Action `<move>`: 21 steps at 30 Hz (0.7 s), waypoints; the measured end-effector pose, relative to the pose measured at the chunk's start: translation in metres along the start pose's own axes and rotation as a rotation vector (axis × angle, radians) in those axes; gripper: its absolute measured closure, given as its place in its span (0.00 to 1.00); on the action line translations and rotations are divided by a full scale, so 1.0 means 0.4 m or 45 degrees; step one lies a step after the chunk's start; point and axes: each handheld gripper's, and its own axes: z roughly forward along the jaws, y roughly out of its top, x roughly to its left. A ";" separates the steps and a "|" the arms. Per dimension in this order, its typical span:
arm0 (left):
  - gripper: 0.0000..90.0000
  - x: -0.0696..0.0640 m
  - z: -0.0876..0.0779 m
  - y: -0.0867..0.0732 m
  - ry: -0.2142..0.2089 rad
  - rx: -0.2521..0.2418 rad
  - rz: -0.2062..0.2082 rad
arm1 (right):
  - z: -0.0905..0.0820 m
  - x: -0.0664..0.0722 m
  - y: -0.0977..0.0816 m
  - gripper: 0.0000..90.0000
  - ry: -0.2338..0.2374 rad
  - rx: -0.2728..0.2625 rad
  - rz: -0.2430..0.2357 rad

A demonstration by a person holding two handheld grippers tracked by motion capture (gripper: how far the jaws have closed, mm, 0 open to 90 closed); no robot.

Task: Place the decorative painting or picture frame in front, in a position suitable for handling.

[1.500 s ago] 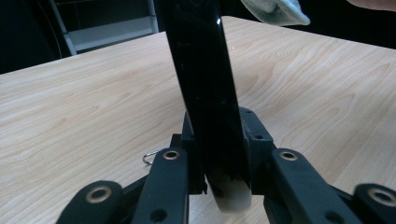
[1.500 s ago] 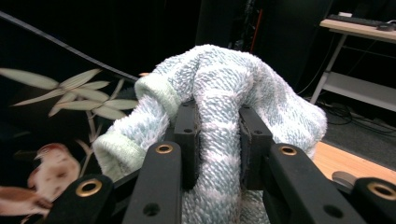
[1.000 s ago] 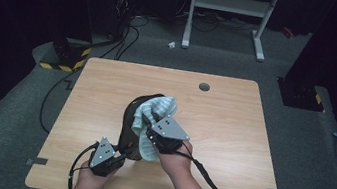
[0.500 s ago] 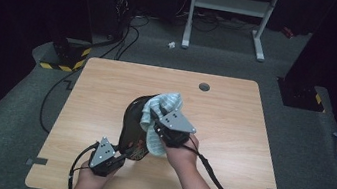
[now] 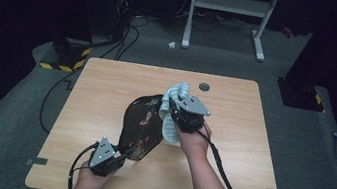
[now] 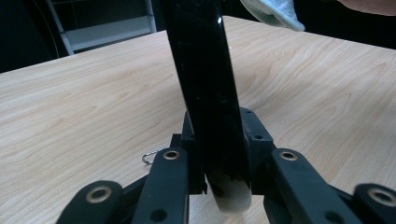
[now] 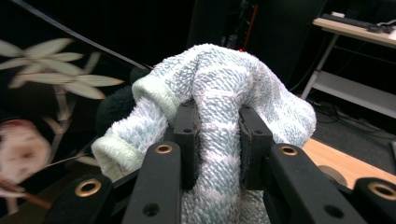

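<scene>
The work in hand is wiping a black lacquered tray (image 5: 140,126) with a pale blue-and-white towel (image 5: 172,110), and this moment falls in the middle of the wiping step. The tray stands tilted on its near edge in the middle of the tabletop (image 5: 107,85), closer to the near edge than the far one, its painted face with leaves and flowers turned up and toward the right. The left tongs (image 5: 111,159) are clamped on the tray's near rim, close to the near-left corner of the tabletop; in the left gripper view (image 6: 224,172) the two black jaws press the tray's glossy edge (image 6: 205,84) from both sides and hold it propped up. The right tongs (image 5: 178,114) are clamped on a bunched fold of the towel; in the right gripper view (image 7: 217,149) the cloth (image 7: 219,88) bulges over and around the jaws, with the painted face of the tray (image 7: 56,84) just beside it at the left. From above, the towel lies against the tray's upper right edge, toward the far side.

Judging from this, the tray's surface is partly covered by the pass and the stroke is not finished. The next move calls for drawing the towel along the painted face while keeping it pressed to the lacquer, and for the left tongs to hold firm, since a sideways push could twist the smooth rim out of their grip or tip the tray flat.
</scene>
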 end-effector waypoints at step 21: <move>0.84 -0.002 0.000 0.001 0.004 0.005 0.002 | -0.062 0.130 -0.010 0.81 0.129 -0.114 -0.139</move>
